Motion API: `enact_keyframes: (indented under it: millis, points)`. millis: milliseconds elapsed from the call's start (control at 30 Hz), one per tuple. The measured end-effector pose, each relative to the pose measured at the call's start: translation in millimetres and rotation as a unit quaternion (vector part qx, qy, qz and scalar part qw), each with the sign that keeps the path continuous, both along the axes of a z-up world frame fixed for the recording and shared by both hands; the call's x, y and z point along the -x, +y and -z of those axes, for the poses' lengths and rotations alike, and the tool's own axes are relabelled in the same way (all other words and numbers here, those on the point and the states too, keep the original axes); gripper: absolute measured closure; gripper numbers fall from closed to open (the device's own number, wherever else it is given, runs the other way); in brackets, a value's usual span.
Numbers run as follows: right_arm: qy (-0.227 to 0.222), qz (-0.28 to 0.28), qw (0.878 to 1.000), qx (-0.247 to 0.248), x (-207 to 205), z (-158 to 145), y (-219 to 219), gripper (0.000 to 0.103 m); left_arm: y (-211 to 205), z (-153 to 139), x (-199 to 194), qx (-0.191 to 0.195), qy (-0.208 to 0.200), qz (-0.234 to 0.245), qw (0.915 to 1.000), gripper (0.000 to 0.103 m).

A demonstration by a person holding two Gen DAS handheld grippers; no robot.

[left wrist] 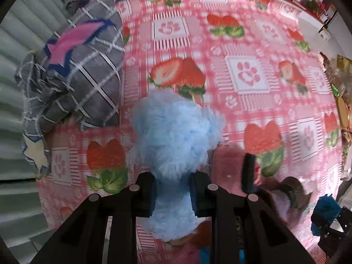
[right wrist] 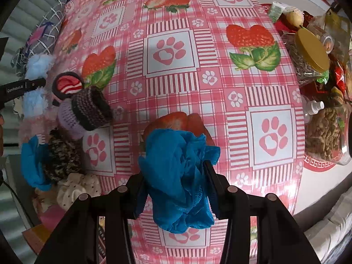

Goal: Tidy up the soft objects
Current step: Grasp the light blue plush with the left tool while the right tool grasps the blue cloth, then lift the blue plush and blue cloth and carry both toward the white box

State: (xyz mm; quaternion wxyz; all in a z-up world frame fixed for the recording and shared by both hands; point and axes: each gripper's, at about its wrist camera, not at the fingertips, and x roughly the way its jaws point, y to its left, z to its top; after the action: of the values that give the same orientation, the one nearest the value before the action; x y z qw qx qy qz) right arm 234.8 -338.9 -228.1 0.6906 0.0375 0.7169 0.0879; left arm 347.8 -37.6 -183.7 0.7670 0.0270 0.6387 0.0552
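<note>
My left gripper (left wrist: 173, 193) is shut on a fluffy light-blue soft toy (left wrist: 176, 136) and holds it above the strawberry tablecloth (left wrist: 242, 44). My right gripper (right wrist: 176, 189) is shut on a crumpled teal-blue cloth (right wrist: 178, 176) above the same tablecloth (right wrist: 220, 92). The right wrist view also shows the left gripper (right wrist: 35, 82) with the light-blue toy (right wrist: 38, 66) at the far left. Beside it lies a pile of soft things: a dark knitted piece (right wrist: 90, 107), another teal cloth (right wrist: 33, 165), a mottled knit (right wrist: 63, 156), a cream dotted scrunchie (right wrist: 77, 189).
A grey checked pillow with a pink star (left wrist: 88, 66) lies at the table's left edge. Jars with a gold lid (right wrist: 310, 52), nuts (right wrist: 325, 132) and snack packets crowd the right edge. A spray bottle (right wrist: 313, 106) lies there too.
</note>
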Motion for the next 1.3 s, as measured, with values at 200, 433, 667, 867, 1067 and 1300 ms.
enact_keyframes:
  millis: [200, 433, 667, 867, 1067, 1300]
  points:
    - [-0.009, 0.013, 1.0, -0.011, 11, -20, -14, 0.055, -19, -24, 5, 0.008, -0.028, 0.01, 0.9995, 0.076]
    - [-0.017, 0.03, 0.999, -0.017, 10, -43, -21, 0.055, -49, -52, 31, 0.028, -0.046, 0.045, 0.9975, 0.076]
    - [-0.023, 0.042, 0.999, -0.02, 20, -58, -25, 0.055, -101, -75, 63, 0.063, -0.054, 0.089, 0.9926, 0.076]
    - [-0.034, 0.056, 0.998, -0.021, 35, -77, -34, 0.055, -147, -88, 93, 0.085, -0.051, 0.133, 0.9862, 0.076]
    - [-0.041, 0.069, 0.997, -0.016, 56, -96, -47, 0.055, -188, -97, 132, 0.091, -0.046, 0.187, 0.9771, 0.076]
    - [-0.04, 0.083, 0.996, -0.012, 85, -110, -55, 0.055, -218, -101, 177, 0.11, -0.03, 0.236, 0.9651, 0.076]
